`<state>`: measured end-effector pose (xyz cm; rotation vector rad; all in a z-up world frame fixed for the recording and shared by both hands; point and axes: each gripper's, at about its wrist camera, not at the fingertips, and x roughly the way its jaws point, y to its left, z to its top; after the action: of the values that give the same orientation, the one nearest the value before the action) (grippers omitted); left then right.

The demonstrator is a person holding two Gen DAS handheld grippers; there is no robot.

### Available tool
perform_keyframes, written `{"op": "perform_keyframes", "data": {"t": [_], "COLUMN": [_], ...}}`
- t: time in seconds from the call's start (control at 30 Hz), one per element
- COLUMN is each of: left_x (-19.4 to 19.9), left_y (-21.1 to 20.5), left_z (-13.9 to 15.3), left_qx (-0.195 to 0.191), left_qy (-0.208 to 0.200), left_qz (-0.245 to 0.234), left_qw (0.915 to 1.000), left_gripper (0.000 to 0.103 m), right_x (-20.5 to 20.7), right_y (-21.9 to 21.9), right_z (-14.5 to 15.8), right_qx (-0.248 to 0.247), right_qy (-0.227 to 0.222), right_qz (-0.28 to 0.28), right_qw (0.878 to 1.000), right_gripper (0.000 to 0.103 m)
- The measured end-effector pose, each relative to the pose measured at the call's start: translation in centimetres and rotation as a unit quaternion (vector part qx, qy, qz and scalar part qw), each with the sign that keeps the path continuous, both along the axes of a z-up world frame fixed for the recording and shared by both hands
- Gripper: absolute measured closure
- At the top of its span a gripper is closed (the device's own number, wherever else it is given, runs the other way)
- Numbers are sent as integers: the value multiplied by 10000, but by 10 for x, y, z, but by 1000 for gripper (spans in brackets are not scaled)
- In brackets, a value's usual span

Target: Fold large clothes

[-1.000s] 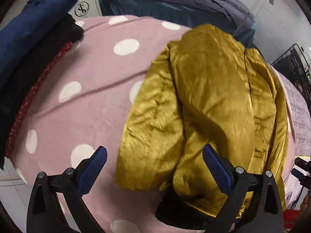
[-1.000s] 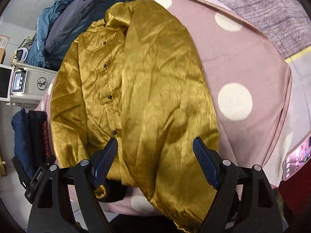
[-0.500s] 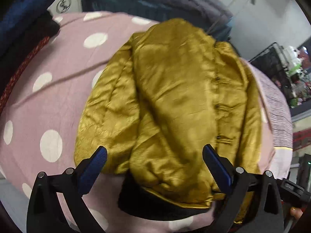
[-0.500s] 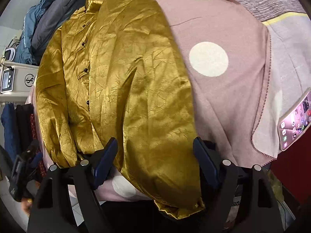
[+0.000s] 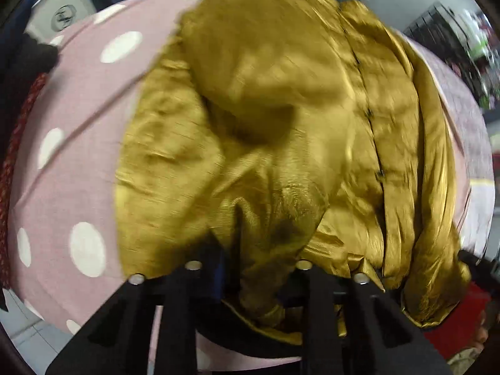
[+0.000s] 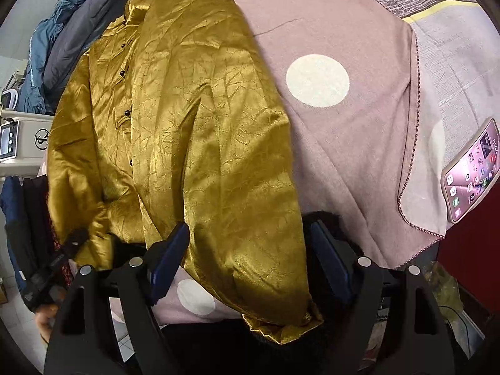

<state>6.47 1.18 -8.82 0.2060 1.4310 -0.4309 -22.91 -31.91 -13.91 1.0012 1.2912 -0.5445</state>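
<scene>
Since half a second ago the left gripper (image 5: pixel 247 268) has drawn its fingers together and dived into the cloth, where before it hung spread above the hem; the right gripper (image 6: pixel 247 259) has barely shifted. Largest in view is the pink polka-dot bed cover (image 6: pixel 343 143), and on it lies the gold satin jacket (image 6: pixel 193 118), buttons up, sleeves folded in over the front, its lower hem spilling over the near edge of the bed. In the left wrist view the jacket (image 5: pixel 281 109) is bunched and blurred by motion, and the left gripper looks pressed together on a fistful of hem cloth. The right gripper stands spread, straddling the sleeve end without pinching it. A pink phone (image 6: pixel 472 172) lies near the cover's right edge, well apart from the jacket. My worry is the satin: it is slippery, so a one-sided lift could slide the sleeves out of their fold or drag the whole jacket off the bed.
</scene>
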Motion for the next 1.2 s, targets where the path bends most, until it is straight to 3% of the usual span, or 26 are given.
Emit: {"op": "perform_keyframes", "data": {"t": [0.1, 0.17, 0.23, 0.27, 0.33, 0.37, 0.4, 0.43, 0.47, 0.53, 0.6, 0.7, 0.77, 0.83, 0.9, 0.93, 0.97, 1.03, 1.13, 1.2], "left_x": [34, 63, 98, 114, 144, 153, 160, 162, 159, 149, 133, 107, 81, 62, 44, 35, 25, 2, -9, -10], "left_y": [43, 79, 120, 137, 170, 181, 189, 196, 198, 191, 180, 154, 128, 103, 86, 78, 70, 64, 58, 58], "left_z": [30, 55, 81, 91, 107, 110, 113, 119, 125, 129, 124, 99, 71, 42, 19, 8, 1, -6, 0, 2], "left_qx": [169, 319, 635, 857, 1409, 1664, 1875, 1893, 1686, 1316, 1082, 877, 813, 852, 883, 859, 826, 758, 739, 763], "left_qy": [-567, -1053, -1657, -1914, -2313, -2380, -2439, -2573, -2691, -2770, -2765, -2462, -2169, -1805, -1496, -1367, -1259, -1159, -1191, -1243], "left_qz": [493, 944, 1486, 1728, 2260, 2486, 2679, 2828, 2861, 2787, 2653, 2159, 1792, 1467, 1208, 1102, 1001, 843, 720, 737], "left_qw": [9970, 9894, 9728, 9624, 9357, 9241, 9130, 9044, 9041, 9101, 9173, 9408, 9562, 9688, 9774, 9807, 9835, 9868, 9875, 9866], "left_gripper": [89, 89, 89, 84, 60, 31, 20, 19, 16, 7, 6, 6, 6, 6, 6, 6, 6, 6, 6, 6], "right_x": [6, 10, 14, 16, 17, 18, 18, 18, 19, 20, 22, 28, 33, 36, 35, 34, 32, 26, 15, 9], "right_y": [3, 5, 7, 9, 9, 9, 9, 8, 7, 8, 14, 33, 53, 73, 85, 86, 84, 63, 15, -19], "right_z": [-1, -2, -2, -2, -3, -3, -3, -4, -5, -6, -8, -13, -16, -25, -33, -37, -37, -26, 3, 26], "right_qx": [-13, -28, -58, -83, -116, -135, -152, -168, -184, -236, -261, -279, -549, -1020, -1302, -1357, -1374, -1392, -1644, -1993], "right_qy": [18, 43, 71, 88, 113, 124, 137, 156, 173, 210, 263, 430, 694, 1092, 1294, 1337, 1328, 1127, 924, 846], "right_qz": [112, 221, 318, 367, 437, 467, 490, 526, 569, 689, 972, 1653, 2310, 2969, 3280, 3323, 3264, 2840, 2182, 1844], "right_qw": [9999, 9997, 9995, 9993, 9989, 9987, 9986, 9984, 9981, 9971, 9946, 9849, 9689, 9431, 9267, 9237, 9257, 9419, 9575, 9587], "right_gripper": [24, 24, 24, 24, 24, 24, 24, 24, 24, 24, 24, 24, 24, 24, 41, 61, 75, 84, 88, 89]}}
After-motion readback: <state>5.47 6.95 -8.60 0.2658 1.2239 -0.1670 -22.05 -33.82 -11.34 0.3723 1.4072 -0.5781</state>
